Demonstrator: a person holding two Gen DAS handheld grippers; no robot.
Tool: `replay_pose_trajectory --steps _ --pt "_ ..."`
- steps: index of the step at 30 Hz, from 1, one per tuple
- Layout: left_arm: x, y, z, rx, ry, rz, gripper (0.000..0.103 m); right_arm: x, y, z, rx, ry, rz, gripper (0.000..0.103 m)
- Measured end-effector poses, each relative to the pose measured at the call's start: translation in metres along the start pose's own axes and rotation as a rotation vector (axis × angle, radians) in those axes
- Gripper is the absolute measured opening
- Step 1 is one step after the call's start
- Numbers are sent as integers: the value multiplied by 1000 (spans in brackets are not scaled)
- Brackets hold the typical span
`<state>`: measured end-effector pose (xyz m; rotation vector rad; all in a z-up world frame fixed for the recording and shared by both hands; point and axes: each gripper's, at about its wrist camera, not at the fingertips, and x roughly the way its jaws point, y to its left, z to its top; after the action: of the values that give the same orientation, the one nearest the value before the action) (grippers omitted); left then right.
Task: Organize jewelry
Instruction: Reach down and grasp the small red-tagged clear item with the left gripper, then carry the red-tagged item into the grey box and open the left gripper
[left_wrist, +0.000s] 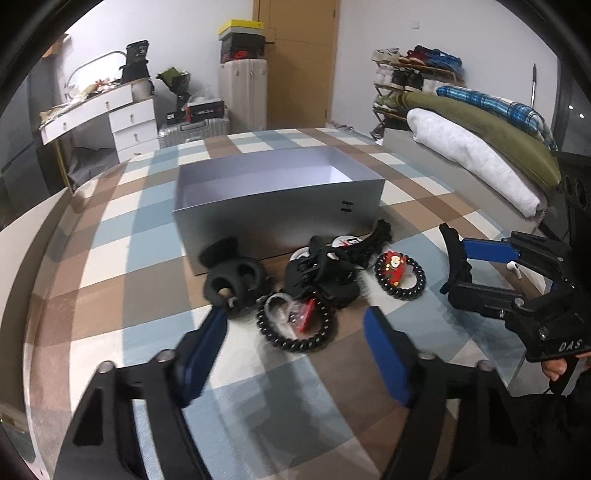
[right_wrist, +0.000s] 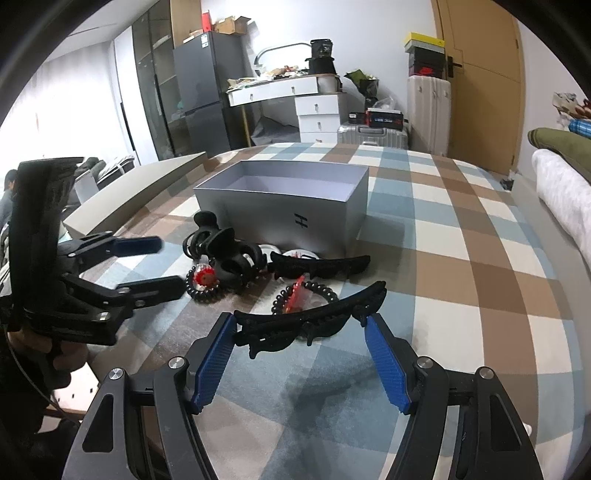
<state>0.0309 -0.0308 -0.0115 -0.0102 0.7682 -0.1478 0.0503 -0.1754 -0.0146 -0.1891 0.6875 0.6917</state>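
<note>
An open grey box (left_wrist: 277, 206) (right_wrist: 288, 206) stands on the checkered tablecloth, empty inside as far as I see. Hair accessories lie in front of it: black claw clips (left_wrist: 236, 280) (right_wrist: 221, 254), a black spiral hair tie (left_wrist: 295, 326) (right_wrist: 203, 286) and a second one with a red charm (left_wrist: 399, 275) (right_wrist: 303, 295). My right gripper (right_wrist: 301, 325) (left_wrist: 452, 258) holds a long black claw clip (right_wrist: 310, 321) (left_wrist: 456, 254) lengthwise between its blue pads, above the table. My left gripper (left_wrist: 295, 332) (right_wrist: 171, 266) is open and empty over the near spiral tie.
Another long black clip (right_wrist: 321, 266) lies by the box front. A flat grey box lid (right_wrist: 140, 192) lies to the left. Folded blankets (left_wrist: 480, 144) are stacked on the right. A white desk (left_wrist: 103, 114) and suitcases (right_wrist: 428, 107) stand beyond the table.
</note>
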Motion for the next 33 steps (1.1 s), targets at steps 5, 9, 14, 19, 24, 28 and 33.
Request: replay_pose_trajectory --steps 5,9,14,19,24,28,33 --pt "9 0 4 -1 28 -18 38 -1 1 0 -3 -3 9 71" --pt "12 0 4 -9 47 -20 25 -1 0 1 -2 -6 14 72" --pt "16 1 4 -9 73 -19 25 -3 -1 1 2 -10 16 72" --pt "17 0 4 -6 80 -7 20 -3 -1 1 0 -10 16 72" --pt "14 1 4 -7 62 -14 12 -3 1 2 -5 -7 15 72" --pt "6 3 3 -5 34 -21 12 -4 2 2 -7 -7 15 72" --pt "-8 5 4 -6 -12 -25 12 -6 3 7 -10 -23 15 72"
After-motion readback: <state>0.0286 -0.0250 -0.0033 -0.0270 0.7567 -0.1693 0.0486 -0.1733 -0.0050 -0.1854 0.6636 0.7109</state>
